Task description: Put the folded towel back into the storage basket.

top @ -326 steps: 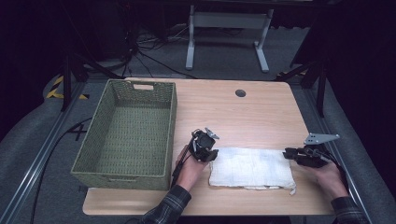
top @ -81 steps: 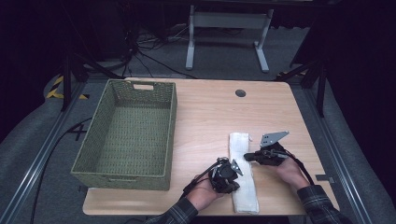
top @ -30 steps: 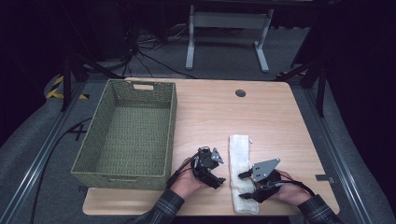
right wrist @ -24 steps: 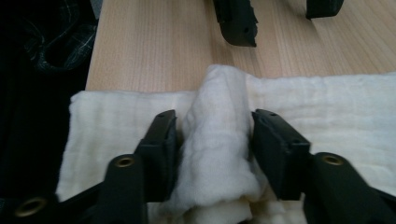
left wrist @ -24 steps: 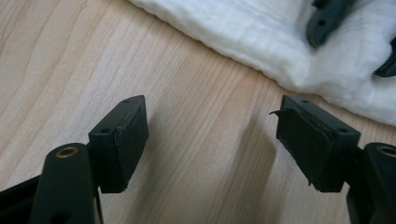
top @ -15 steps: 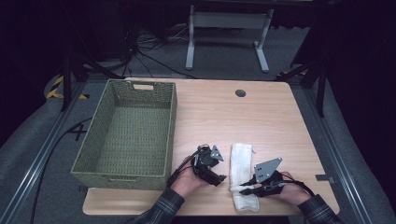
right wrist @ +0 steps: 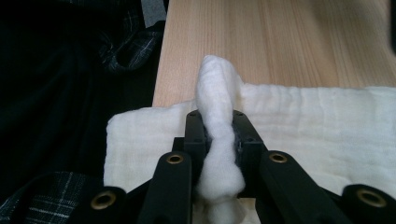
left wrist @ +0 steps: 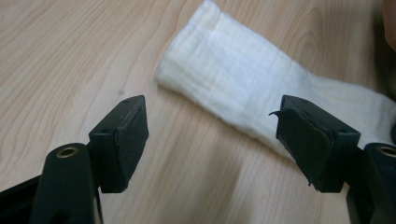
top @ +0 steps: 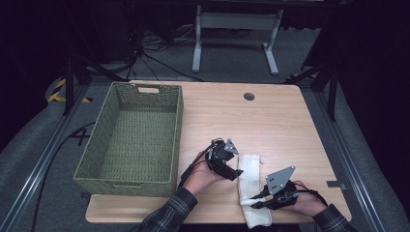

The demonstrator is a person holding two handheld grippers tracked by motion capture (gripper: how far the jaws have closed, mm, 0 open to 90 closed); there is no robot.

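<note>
A white towel (top: 250, 169), folded into a long strip, lies on the wooden table (top: 270, 125) near its front edge; its near end reaches the edge. My right gripper (top: 255, 202) has just been closing and is shut on a pinched-up fold of the towel (right wrist: 218, 107) at that near end. My left gripper (top: 236, 173) hovers at the towel's left side, open. In the left gripper view the towel's (left wrist: 233, 79) far corner lies beyond the open left gripper (left wrist: 212, 140), with only bare wood between the pads.
A green woven basket (top: 177, 130) stands on the left half of the table. A dark cable hole (top: 249, 96) sits near the far edge. Plaid sleeves (top: 169, 212) come in from the front. Bare wood stretches behind and to the right of the towel.
The right gripper's jaws closed on the towel's near end and bunched it up. The left gripper shifted a little up and toward the towel, still open.
</note>
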